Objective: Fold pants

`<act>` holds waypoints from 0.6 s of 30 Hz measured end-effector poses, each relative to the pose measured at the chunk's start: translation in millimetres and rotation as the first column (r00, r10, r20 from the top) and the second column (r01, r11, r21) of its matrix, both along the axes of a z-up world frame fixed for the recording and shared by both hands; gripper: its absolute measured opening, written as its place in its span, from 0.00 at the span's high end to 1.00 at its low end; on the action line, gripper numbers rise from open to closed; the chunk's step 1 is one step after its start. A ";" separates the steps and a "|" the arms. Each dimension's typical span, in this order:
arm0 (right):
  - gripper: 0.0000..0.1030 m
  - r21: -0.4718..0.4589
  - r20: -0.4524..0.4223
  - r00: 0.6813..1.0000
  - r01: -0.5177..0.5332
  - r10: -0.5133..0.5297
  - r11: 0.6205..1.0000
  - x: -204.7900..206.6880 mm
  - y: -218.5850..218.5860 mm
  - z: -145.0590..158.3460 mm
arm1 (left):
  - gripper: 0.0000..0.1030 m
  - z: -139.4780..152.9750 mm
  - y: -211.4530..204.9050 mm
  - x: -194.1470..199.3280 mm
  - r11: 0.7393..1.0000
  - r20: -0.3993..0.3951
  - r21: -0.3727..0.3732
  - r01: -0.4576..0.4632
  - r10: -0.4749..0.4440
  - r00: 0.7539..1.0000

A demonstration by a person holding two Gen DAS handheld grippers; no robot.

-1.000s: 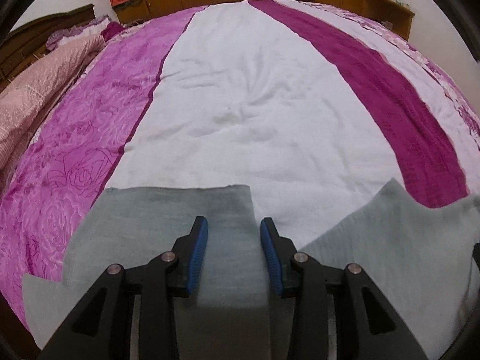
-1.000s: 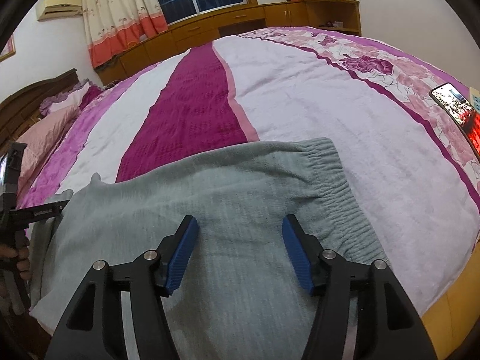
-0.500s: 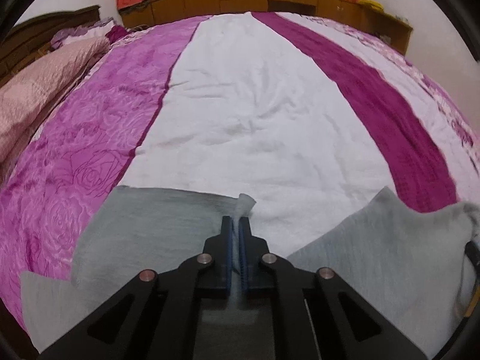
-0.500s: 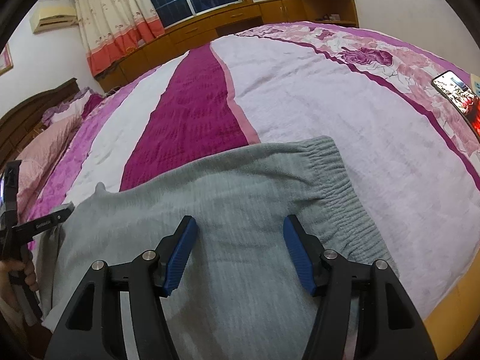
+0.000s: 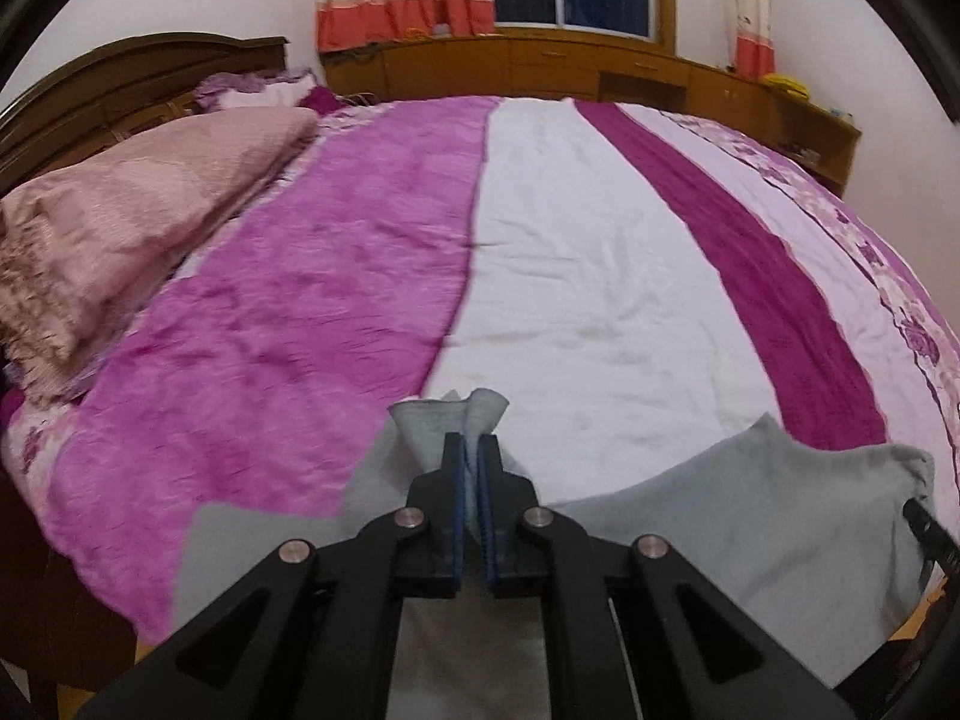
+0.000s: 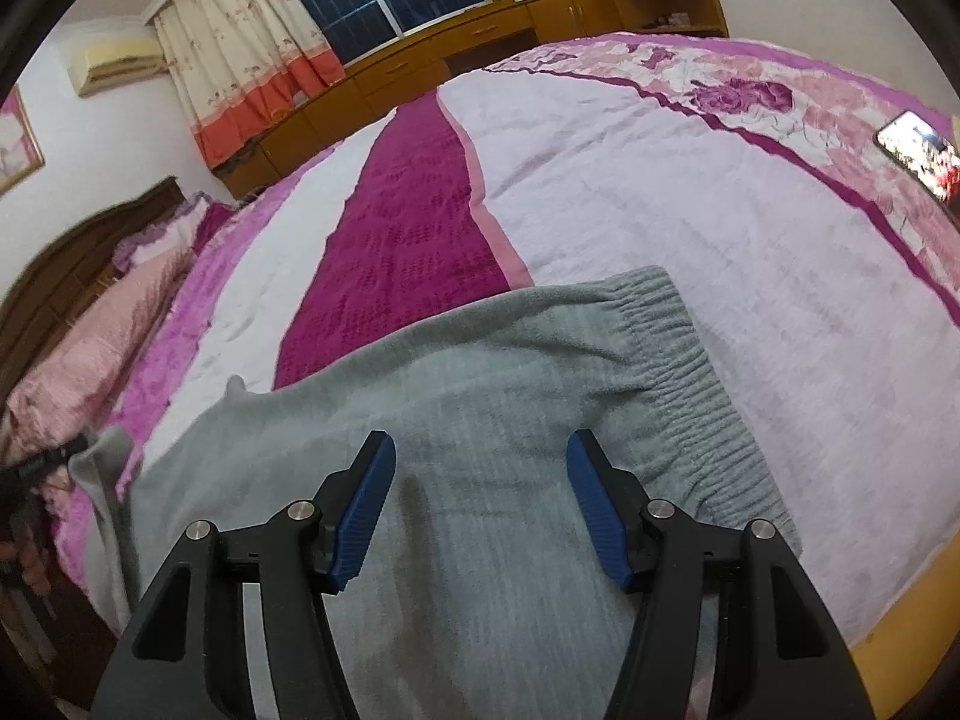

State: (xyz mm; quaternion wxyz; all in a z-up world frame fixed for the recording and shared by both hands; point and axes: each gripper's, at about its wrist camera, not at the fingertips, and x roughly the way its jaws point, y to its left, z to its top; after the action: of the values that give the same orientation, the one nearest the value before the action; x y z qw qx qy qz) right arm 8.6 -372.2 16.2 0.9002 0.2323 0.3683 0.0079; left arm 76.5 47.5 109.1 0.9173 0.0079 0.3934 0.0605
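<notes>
Grey pants lie spread along the bed's near edge, unfolded. The left tool pinches a leg hem; the right tool hovers open over the waistband end. Folding is barely begun.

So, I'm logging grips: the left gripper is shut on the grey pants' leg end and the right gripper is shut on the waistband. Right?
Not quite. The right gripper is open above the pants, gripping nothing, as the right wrist view shows. The left gripper is indeed shut on the leg end.
</notes>
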 end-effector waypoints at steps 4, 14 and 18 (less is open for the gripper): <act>0.47 0.058 0.018 1.000 0.001 -0.002 0.998 -3.7 -4.3 1.7 | 0.96 4.3 31.7 -31.3 0.997 0.016 0.023 -0.068 0.068 0.998; 0.47 0.048 0.010 1.000 -0.017 0.017 0.999 -3.4 1.4 2.6 | 0.96 -49.2 111.3 -91.4 0.975 -0.103 -0.005 -0.222 0.221 0.970; 0.47 0.022 0.001 1.000 -0.023 0.023 0.999 -2.3 5.7 1.4 | 0.96 -77.3 120.7 -98.0 0.972 -0.156 -0.024 -0.233 0.227 0.961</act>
State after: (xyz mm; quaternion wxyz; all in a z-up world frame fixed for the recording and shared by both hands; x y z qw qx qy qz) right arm 6.3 -366.5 17.5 0.8976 0.2380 0.3704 0.0223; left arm -21.5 168.2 31.8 0.8714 -0.0528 0.4615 0.1575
